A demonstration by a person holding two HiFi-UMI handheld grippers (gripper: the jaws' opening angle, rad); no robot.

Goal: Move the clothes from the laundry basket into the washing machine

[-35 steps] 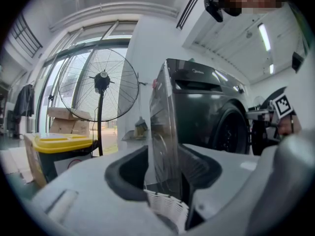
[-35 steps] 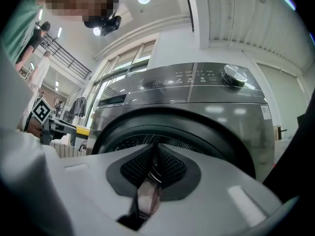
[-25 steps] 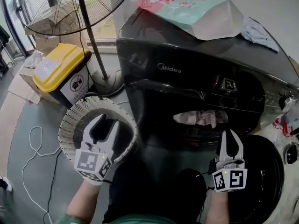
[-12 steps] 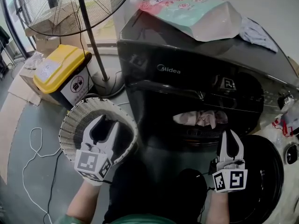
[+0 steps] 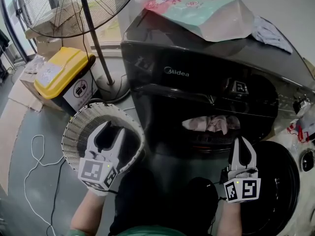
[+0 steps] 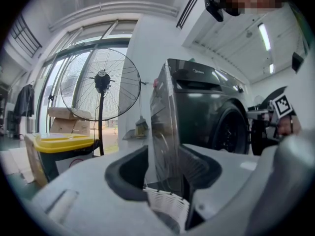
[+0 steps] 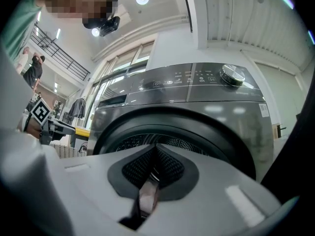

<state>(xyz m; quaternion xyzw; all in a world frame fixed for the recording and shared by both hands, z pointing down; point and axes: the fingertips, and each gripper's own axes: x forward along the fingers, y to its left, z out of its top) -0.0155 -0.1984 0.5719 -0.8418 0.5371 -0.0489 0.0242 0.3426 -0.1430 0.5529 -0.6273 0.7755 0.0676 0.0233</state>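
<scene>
Bright window and ceiling light; fisheye edges, near parts blurred

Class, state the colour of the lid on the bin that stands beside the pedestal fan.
Yellow. The bin lid shows best in the head view.

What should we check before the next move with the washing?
1. The washing machine door is open: ok.
2. The clothes lie inside the drum: ok.
3. The laundry basket is emptied: cannot tell, its inside is dark.
4. The right gripper is shut with nothing in it: ok.
5. The left gripper is open over the basket: ok.
</scene>
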